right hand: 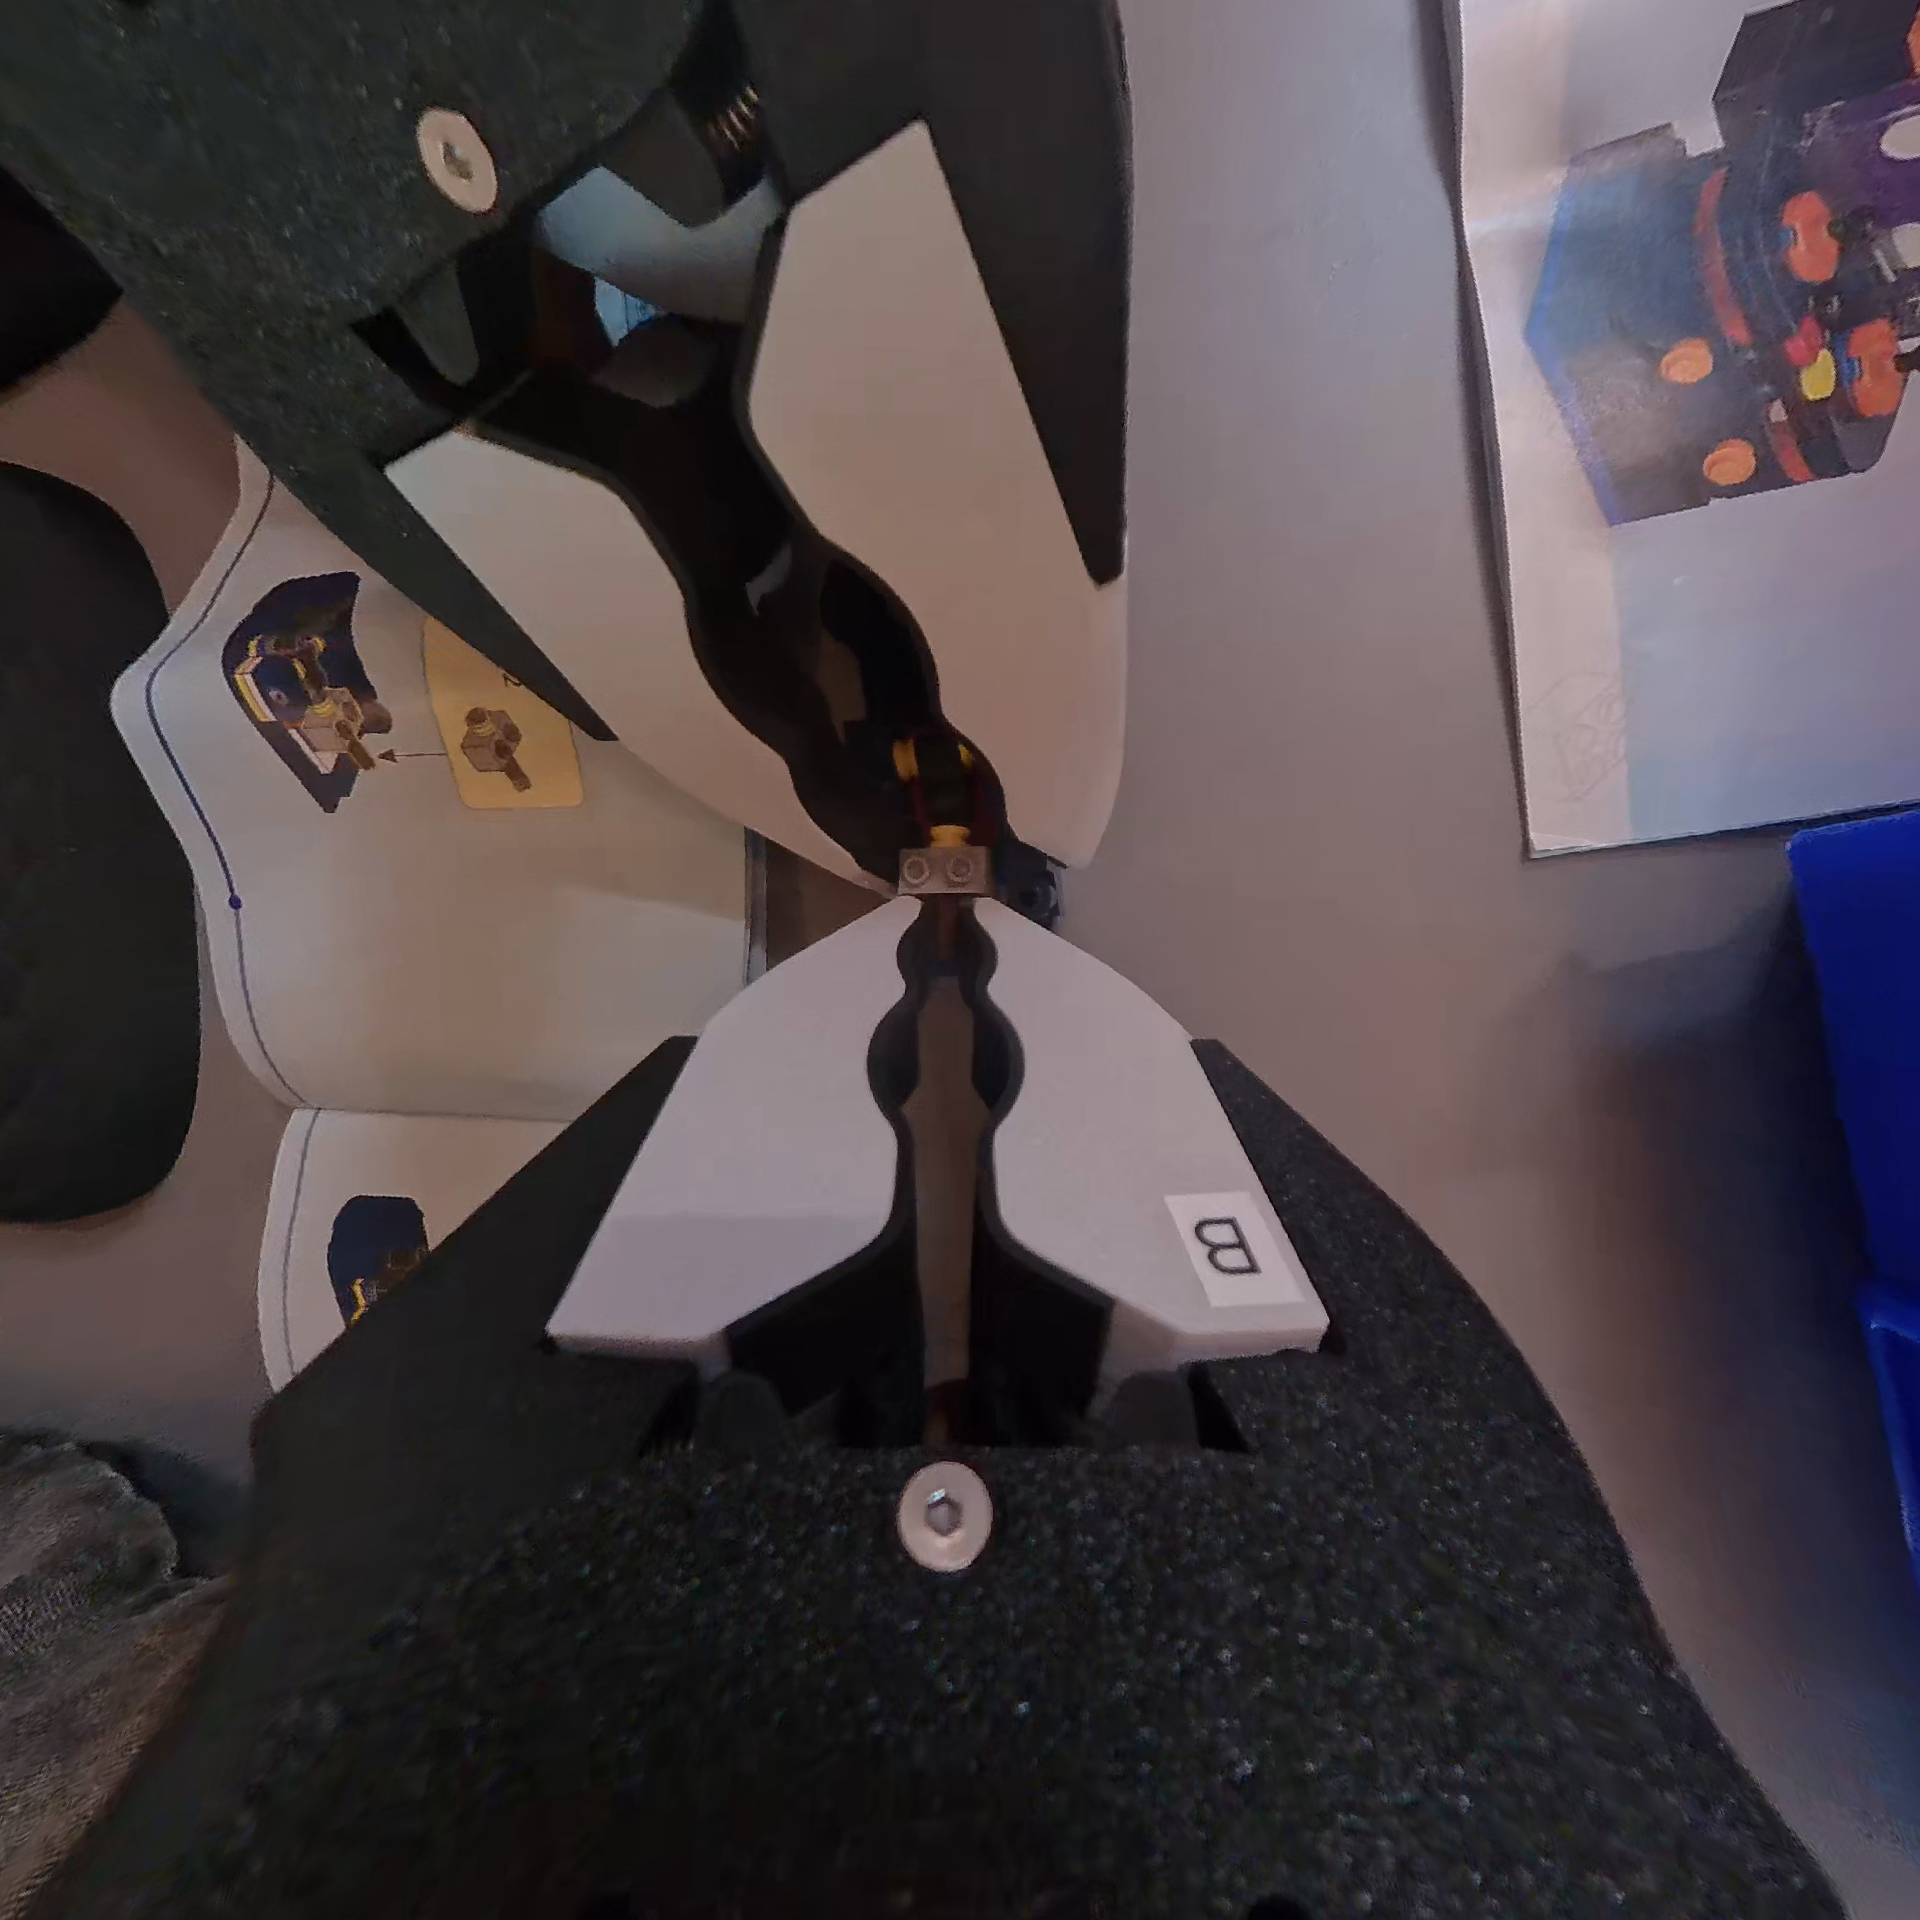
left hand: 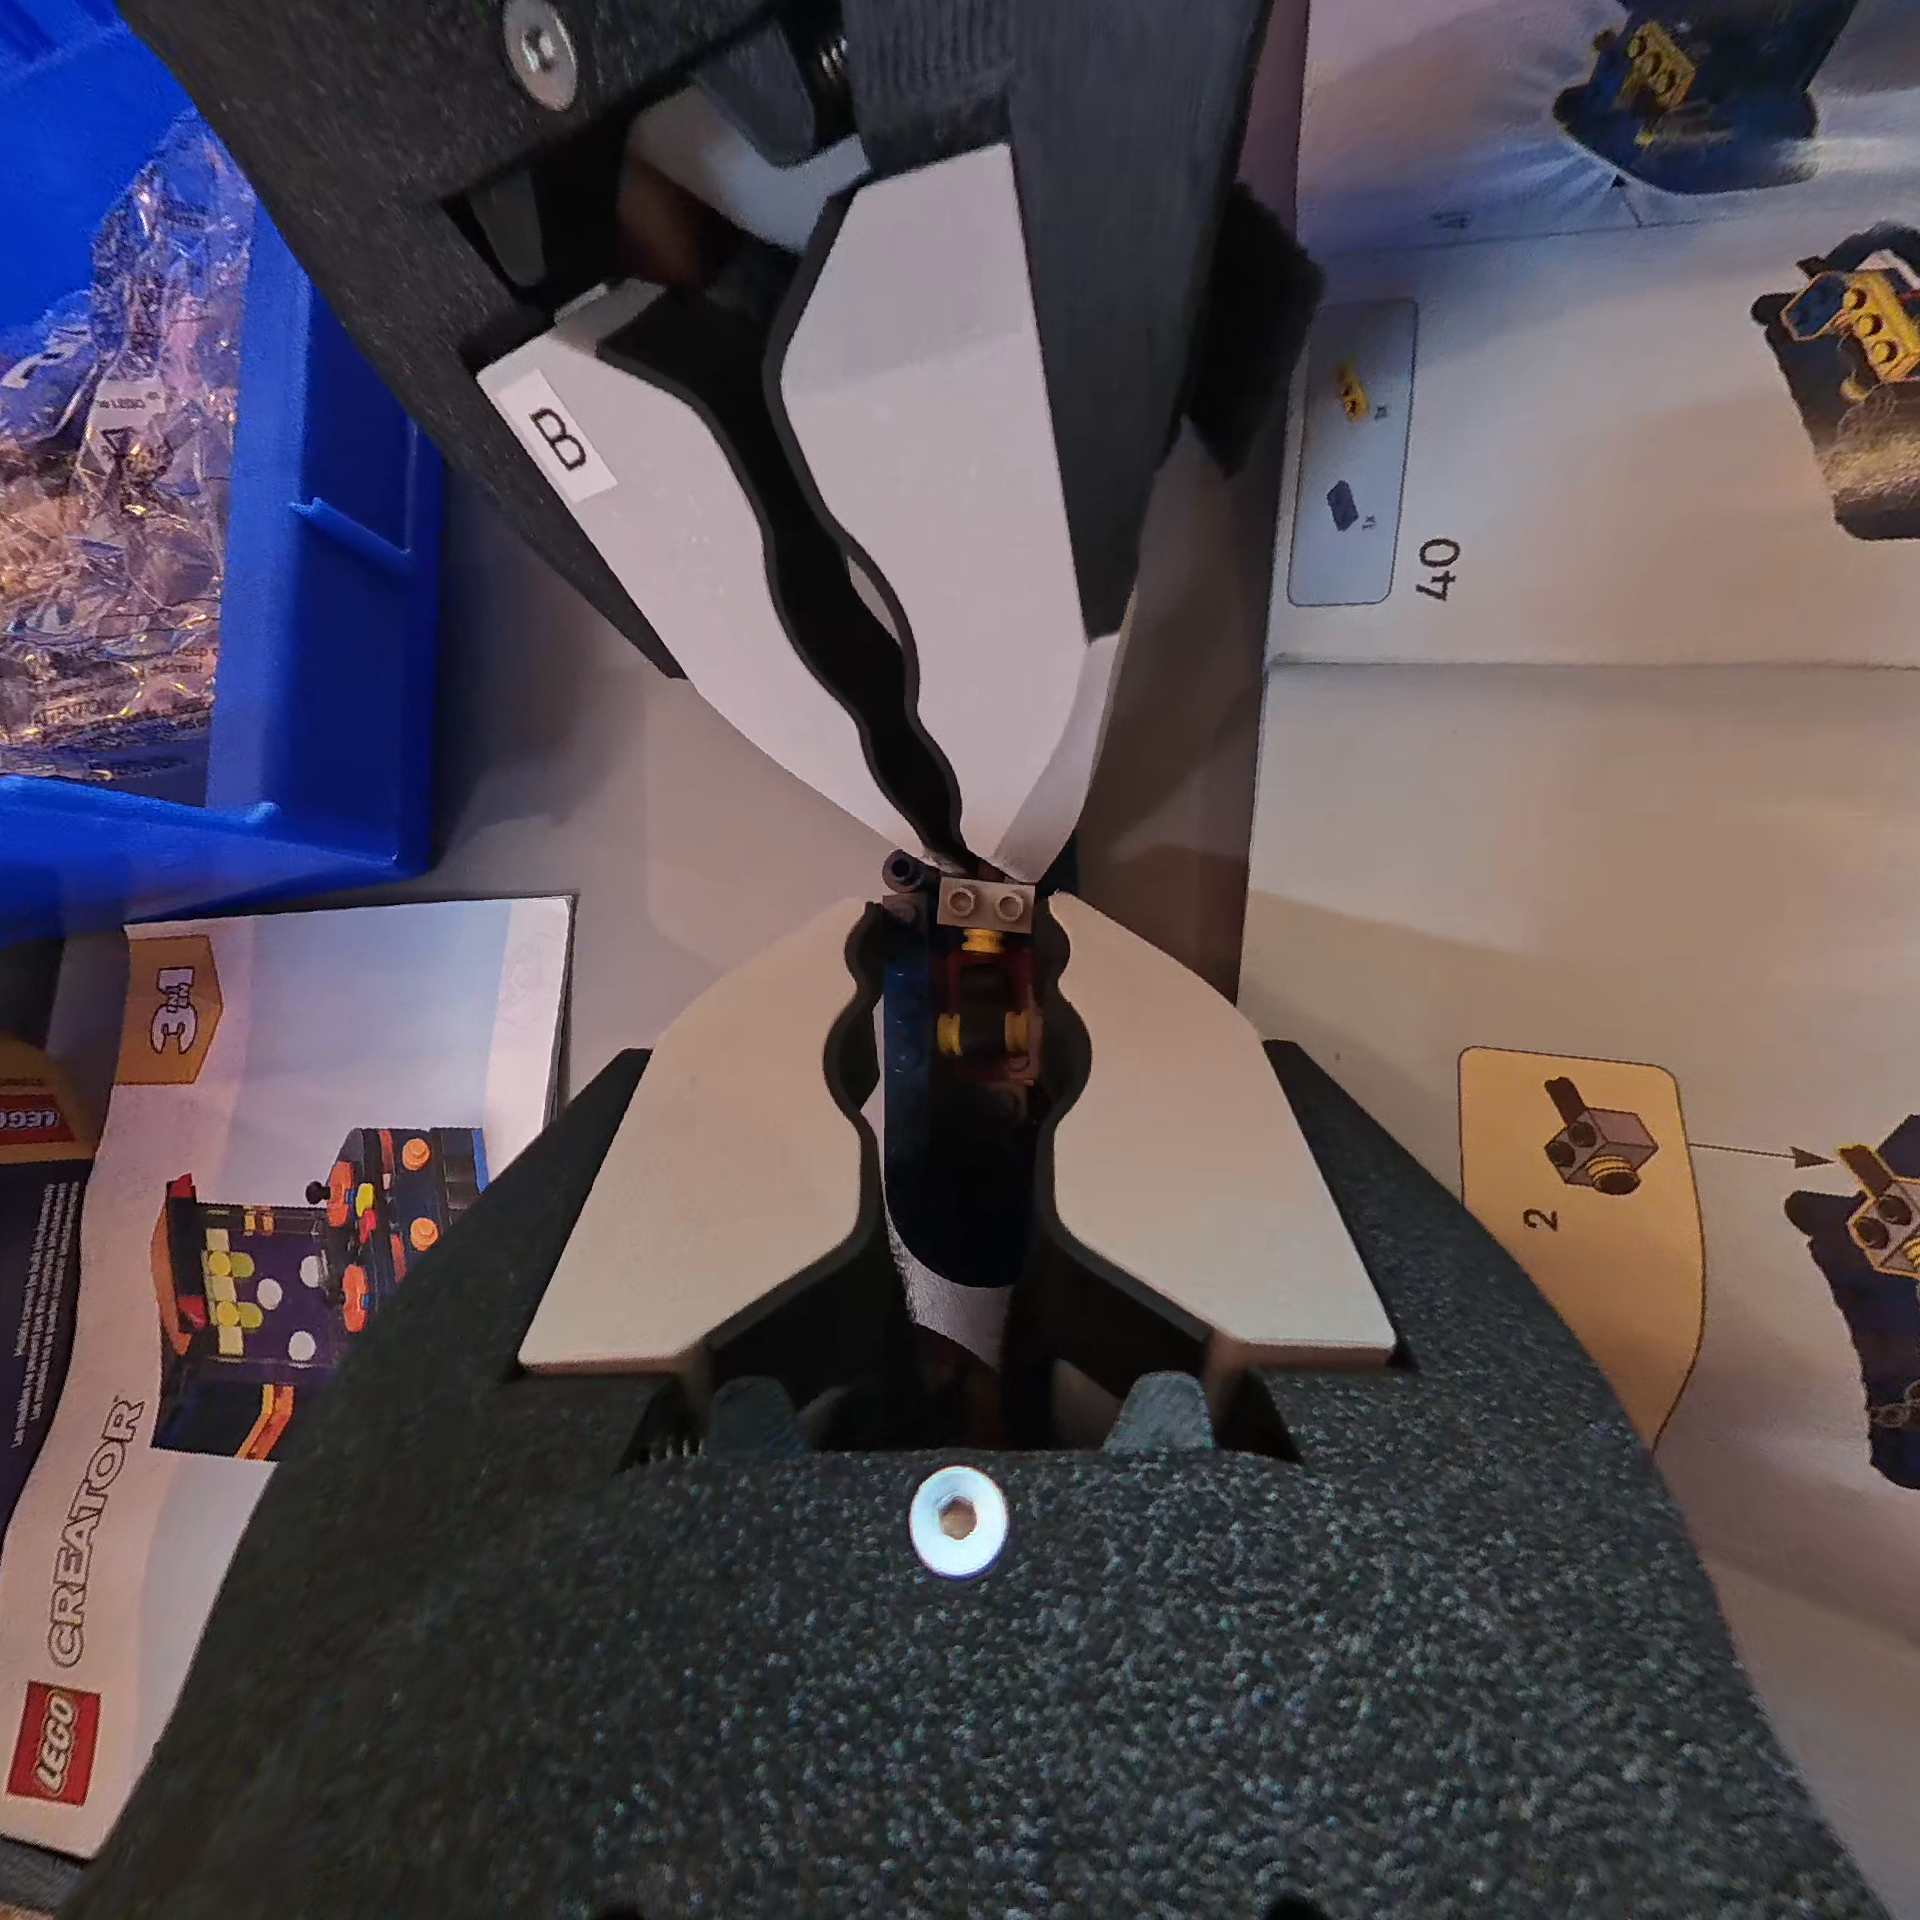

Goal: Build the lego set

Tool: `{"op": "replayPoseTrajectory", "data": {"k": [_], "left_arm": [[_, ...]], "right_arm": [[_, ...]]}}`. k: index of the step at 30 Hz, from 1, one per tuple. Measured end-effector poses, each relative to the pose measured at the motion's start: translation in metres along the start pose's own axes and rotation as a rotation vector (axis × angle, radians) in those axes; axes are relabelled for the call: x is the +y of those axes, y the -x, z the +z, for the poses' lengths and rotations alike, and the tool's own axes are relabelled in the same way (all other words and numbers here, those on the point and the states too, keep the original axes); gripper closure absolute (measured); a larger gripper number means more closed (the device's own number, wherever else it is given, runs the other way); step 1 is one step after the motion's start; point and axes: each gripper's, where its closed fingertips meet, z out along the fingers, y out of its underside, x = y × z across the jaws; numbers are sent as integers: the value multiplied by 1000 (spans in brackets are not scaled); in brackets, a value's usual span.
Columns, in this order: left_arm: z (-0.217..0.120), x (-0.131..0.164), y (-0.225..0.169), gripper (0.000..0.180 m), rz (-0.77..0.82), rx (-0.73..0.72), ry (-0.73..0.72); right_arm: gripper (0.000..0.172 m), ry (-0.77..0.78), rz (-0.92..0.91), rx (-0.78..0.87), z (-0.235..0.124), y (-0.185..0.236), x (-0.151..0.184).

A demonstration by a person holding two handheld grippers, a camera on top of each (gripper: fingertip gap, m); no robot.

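two grippers tip to tip over a grey table [right hand: 1299, 727], small brick build between them

left gripper [left hand: 961, 925] part open, fingers [left hand: 1164, 1122] clamping a small brick assembly [left hand: 961, 1039] of blue, dark red and yellow with a grey two-stud plate [left hand: 984, 906] at its front end. right gripper [right hand: 940, 914] nearly closed, pinching a thin dark red piece [right hand: 943, 925] just behind that plate; contact looks real but view is tight. all of it is held off the table. blue bin [left hand: 312, 623] with clear bags sits at one edge, a closed booklet [left hand: 312, 1143] beside it, an open instruction book [left hand: 1558, 831] on the other side. bare grey table between booklet and book, under the tips.
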Motion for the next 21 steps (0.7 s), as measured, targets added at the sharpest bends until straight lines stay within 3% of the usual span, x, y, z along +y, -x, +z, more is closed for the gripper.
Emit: {"op": "replayPoseTrajectory", "data": {"k": [10, 21], "left_arm": [[0, 0, 2, 154, -5, -8, -9], [-1, 2, 5, 154, -19, -14, -15]], "right_arm": [[166, 61, 6, 71, -2, -3, 0], [168, 15, -136, 104, -2, -7, -3]]}}
